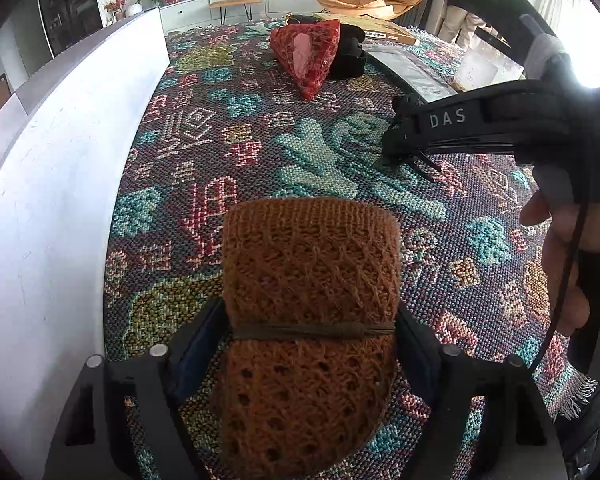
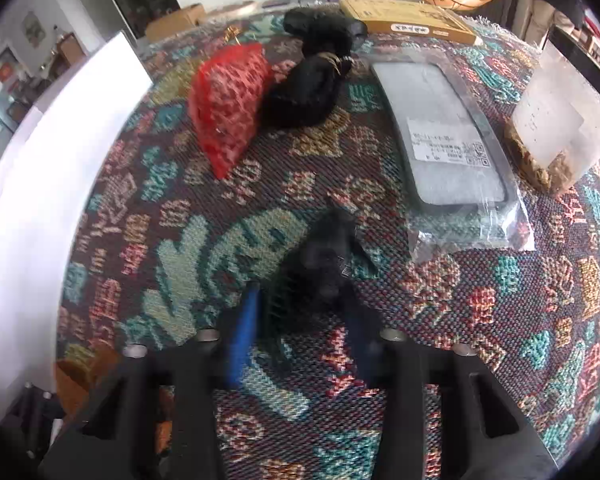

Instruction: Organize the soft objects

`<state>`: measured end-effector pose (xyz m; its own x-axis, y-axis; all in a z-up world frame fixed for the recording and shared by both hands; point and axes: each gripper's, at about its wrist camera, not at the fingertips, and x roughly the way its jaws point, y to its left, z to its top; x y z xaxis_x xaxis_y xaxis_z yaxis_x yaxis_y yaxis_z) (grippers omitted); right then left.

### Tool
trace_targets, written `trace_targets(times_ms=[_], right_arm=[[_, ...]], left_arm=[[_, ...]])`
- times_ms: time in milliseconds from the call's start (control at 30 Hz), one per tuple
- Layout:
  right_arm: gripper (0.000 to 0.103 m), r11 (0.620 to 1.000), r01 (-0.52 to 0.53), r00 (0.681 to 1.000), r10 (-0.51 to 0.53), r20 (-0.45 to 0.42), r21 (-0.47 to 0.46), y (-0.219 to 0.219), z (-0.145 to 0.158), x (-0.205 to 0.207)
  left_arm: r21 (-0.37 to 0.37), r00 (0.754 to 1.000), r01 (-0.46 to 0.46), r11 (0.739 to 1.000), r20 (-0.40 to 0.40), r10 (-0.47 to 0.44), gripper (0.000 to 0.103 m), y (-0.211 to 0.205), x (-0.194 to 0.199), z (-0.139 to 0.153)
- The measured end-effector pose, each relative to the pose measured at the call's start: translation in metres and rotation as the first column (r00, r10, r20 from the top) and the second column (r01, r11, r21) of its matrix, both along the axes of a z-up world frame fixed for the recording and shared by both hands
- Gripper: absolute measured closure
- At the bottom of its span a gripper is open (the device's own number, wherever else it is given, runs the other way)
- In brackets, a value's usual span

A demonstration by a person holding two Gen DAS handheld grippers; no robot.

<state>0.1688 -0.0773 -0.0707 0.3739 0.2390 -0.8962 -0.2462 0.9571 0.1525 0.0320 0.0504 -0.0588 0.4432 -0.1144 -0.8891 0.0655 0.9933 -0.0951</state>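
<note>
A brown knitted roll (image 1: 312, 272), tied round with a thin band, lies on the patterned woven cloth (image 1: 204, 128). My left gripper (image 1: 312, 322) is shut on it, one finger against each side near the band. To the right, my right gripper (image 1: 396, 152) points down at the cloth, held by a hand (image 1: 560, 260). In the blurred right wrist view, the right gripper (image 2: 306, 296) has its blue-padded fingers (image 2: 246, 320) close together on a small black mesh piece (image 2: 324, 264). A red mesh pouch (image 2: 228, 108) and a black bundle (image 2: 304, 96) with a gold band lie further back.
A white board (image 1: 52, 208) edges the cloth on the left. At the right lie a plastic-bagged grey pad (image 2: 448, 140), a clear bag of brown bits (image 2: 548, 132) and a flat yellow box (image 2: 412, 20). A person (image 1: 472, 4) stands at the back right.
</note>
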Motion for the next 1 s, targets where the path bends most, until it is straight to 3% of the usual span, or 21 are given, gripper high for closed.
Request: trace_targets(times_ms=[133,333,467,567,667,800,900,933,967,1000], right_arm=[[0.065,0.999,0.019,0.999,-0.02,0.027,0.043,-0.037,0.014,-0.033],[0.065,0.996,0.086,0.996,-0.086,0.024,0.005,-0.106,0.024,-0.077],[0.065,0.998,0.068,0.997,-0.068,0.026,-0.013,-0.116,0.036,-0.092],[0.065,0.999,-0.035,0.997,0.036,0.074,-0.014,-0.088,0.067,-0.104],[0.065,0.982,-0.181,0.976,0.174,0.134,0.045,-0.033,0.108,-0.12],[0.065,0.902,-0.39,0.914,0.357,0.191,0.183,0.056,0.157,-0.145],[0.064,0.822,-0.507,0.861,0.468,0.201,0.26,0.121,0.173,-0.163],[0.06,0.8,-0.533,0.846,0.496,0.195,0.277,0.14,0.172,-0.166],[0.058,0.779,-0.554,0.832,0.525,0.177,0.294,0.159,0.168,-0.167],[0.041,0.767,-0.562,0.826,0.543,0.153,0.311,0.174,0.162,-0.166]], left_arm=[[-0.021,1.0,0.001,1.0,0.018,0.0,0.039,0.0,-0.005,0.005],[-0.112,0.999,0.033,0.993,0.014,-0.031,0.039,-0.01,-0.022,0.015],[-0.18,0.999,0.048,0.983,0.025,-0.044,0.039,-0.01,-0.034,0.034],[-0.212,0.996,0.047,0.976,0.081,-0.03,0.039,0.008,-0.048,0.069],[-0.18,0.989,-0.01,0.984,0.143,0.036,0.039,0.052,-0.057,0.102],[-0.055,0.967,-0.16,0.986,0.194,0.168,0.039,0.128,-0.069,0.133],[0.049,0.931,-0.316,0.948,0.206,0.3,0.037,0.186,-0.077,0.14],[0.089,0.915,-0.368,0.925,0.208,0.344,0.032,0.203,-0.078,0.138],[0.139,0.902,-0.411,0.901,0.205,0.38,0.02,0.218,-0.079,0.133],[0.197,0.889,-0.451,0.871,0.191,0.417,0.012,0.233,-0.078,0.126]])
